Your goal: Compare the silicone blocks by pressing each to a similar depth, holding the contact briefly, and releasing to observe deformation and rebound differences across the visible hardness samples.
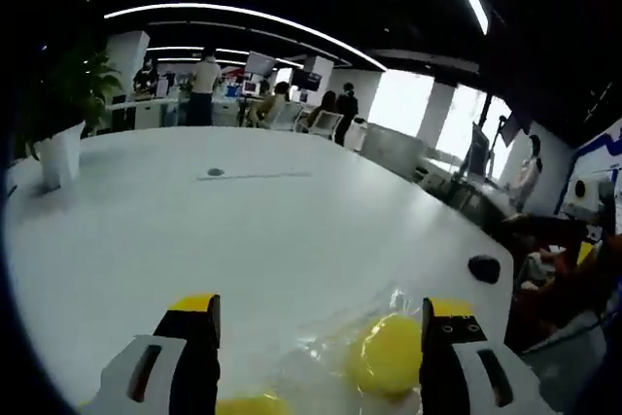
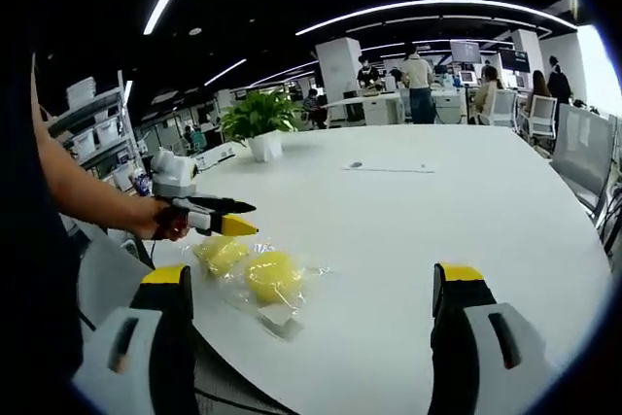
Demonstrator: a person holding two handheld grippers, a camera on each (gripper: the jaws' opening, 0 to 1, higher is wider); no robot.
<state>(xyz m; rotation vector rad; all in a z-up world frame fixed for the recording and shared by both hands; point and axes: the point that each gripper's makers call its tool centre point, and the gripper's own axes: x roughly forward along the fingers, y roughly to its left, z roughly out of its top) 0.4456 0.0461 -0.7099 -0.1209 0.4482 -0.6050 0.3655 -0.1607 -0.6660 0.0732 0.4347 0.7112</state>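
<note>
Two yellow silicone blocks lie in clear plastic wrap near the white table's edge. In the left gripper view one block (image 1: 389,352) sits just inside my right-hand jaw, and the other block (image 1: 248,403) peeks in at the bottom. My left gripper (image 1: 321,316) is open and hovers just over them. In the right gripper view the two blocks (image 2: 222,253) (image 2: 274,274) lie side by side, and the left gripper (image 2: 243,218), held by a hand, points at them from the left. My right gripper (image 2: 313,284) is open and empty, back from the blocks.
The white table (image 2: 437,201) stretches far ahead. A potted plant (image 2: 260,123) stands at its far side, and a small black object (image 1: 483,266) lies near the right edge. A small white piece (image 2: 277,318) lies beside the wrap. People and desks are in the background.
</note>
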